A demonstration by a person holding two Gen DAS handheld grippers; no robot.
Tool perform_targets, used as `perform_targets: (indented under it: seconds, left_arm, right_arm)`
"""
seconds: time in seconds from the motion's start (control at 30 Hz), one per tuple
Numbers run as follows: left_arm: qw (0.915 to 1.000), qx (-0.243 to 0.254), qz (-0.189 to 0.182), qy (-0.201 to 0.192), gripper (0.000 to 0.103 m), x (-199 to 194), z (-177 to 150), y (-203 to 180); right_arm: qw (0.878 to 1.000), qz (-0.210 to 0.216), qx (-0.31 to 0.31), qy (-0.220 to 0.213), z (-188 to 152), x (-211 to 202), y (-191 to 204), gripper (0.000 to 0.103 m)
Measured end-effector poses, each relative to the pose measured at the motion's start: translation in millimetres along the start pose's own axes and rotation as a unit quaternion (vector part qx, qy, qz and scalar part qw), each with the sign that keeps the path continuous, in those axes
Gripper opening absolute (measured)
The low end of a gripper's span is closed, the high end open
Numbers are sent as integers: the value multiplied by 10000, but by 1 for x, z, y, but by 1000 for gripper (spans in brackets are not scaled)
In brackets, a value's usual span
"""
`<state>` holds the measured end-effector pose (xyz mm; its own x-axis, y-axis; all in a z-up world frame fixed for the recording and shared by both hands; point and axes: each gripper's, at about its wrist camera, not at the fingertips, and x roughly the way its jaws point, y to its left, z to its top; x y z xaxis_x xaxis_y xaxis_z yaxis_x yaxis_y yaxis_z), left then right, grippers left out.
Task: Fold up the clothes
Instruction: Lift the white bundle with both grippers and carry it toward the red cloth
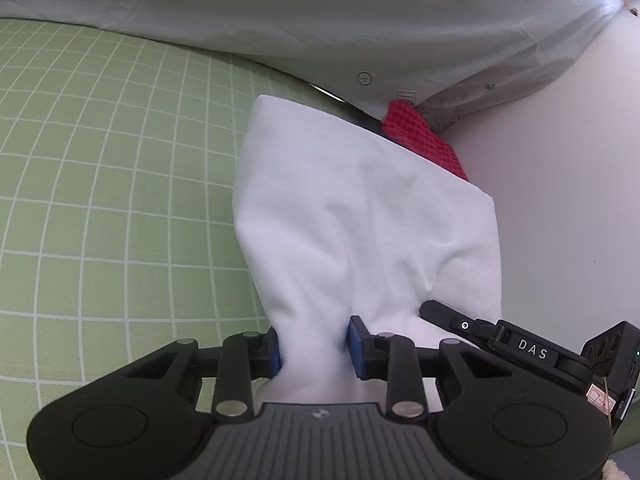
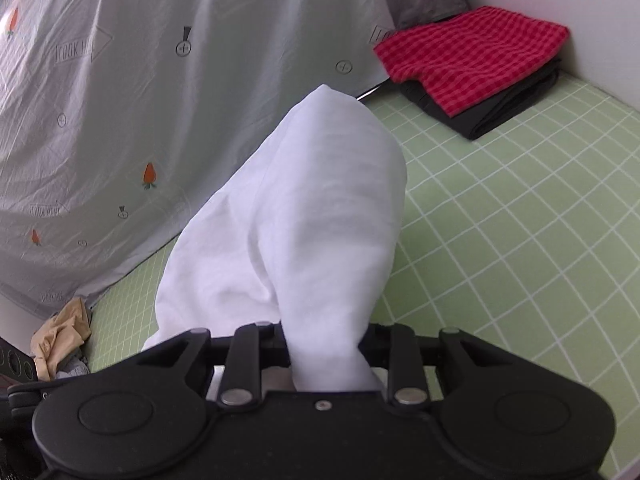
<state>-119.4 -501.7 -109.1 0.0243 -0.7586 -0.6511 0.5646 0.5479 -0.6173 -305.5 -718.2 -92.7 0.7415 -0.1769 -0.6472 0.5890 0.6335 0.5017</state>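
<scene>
We hold a white cloth (image 1: 360, 220) up over the green checked sheet (image 1: 100, 200). Our left gripper (image 1: 316, 348) has its jaws pinched tight on one bunch of the cloth. Our right gripper (image 2: 326, 344) has its jaws pinched tight on another bunch. A red checked cloth (image 2: 472, 56) lies folded on top of a dark folded one (image 2: 500, 108) by the wall. A grey cover with little carrots (image 2: 160, 100) hangs behind.

"DAS" is printed on the other gripper (image 1: 532, 350), and the grey sheet (image 2: 200, 40) says "LOOK HERE" in arrows.
</scene>
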Motion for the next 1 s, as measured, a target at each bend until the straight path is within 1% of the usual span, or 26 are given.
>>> perform_targets:
  seconds: [0.03, 0.2, 0.27, 0.4, 0.53, 0.67, 0.77, 0.87, 0.9, 0.93, 0.97, 1.0]
  left_arm:
    - [9999, 82, -103, 21, 33, 0, 0, -9]
    - [9975, 474, -518, 114, 33, 16, 2, -56]
    - [9963, 604, -602, 113, 33, 27, 4, -77]
    - [9946, 787, -670, 51, 33, 53, 11, -117]
    - [9951, 677, -705, -122, 33, 89, 26, -153]
    - [9956, 463, -669, -468, 33, 127, 50, -187]
    - [9945, 349, -609, -780, 33, 159, 79, -206]
    - [9936, 223, -474, -1001, 33, 194, 124, -218]
    - [9930, 228, -400, -1088, 33, 205, 140, -220]
    - [9923, 233, -325, -1174, 34, 216, 155, -221]
    - [9914, 239, -251, -1260, 36, 228, 170, -223]
    - [9908, 309, 5, -1318, 42, 242, 182, -223]
  right_arm:
    - [9999, -50, 62, -106, -1, -10, 1, 27]
    - [9975, -364, 224, -565, 13, -55, -22, 27]
    - [9962, -445, 280, -698, 23, -68, -36, 27]
    - [9941, -572, 133, -913, 53, -78, -63, 27]
    - [9934, -535, -384, -943, 114, -66, -87, 27]
    - [9900, -498, -899, -970, 174, -53, -111, 27]
    - [9857, -468, -1284, -989, 220, -44, -130, 27]
    - [9802, -378, -1666, -998, 276, -12, -136, 28]
    - [9764, -377, -1867, -1020, 296, 3, -138, 29]
    - [9728, -406, -2024, -1055, 312, 18, -140, 31]
    - [9671, -607, -2203, -1119, 322, 38, -140, 40]
    - [9607, -808, -2379, -1182, 333, 58, -140, 54]
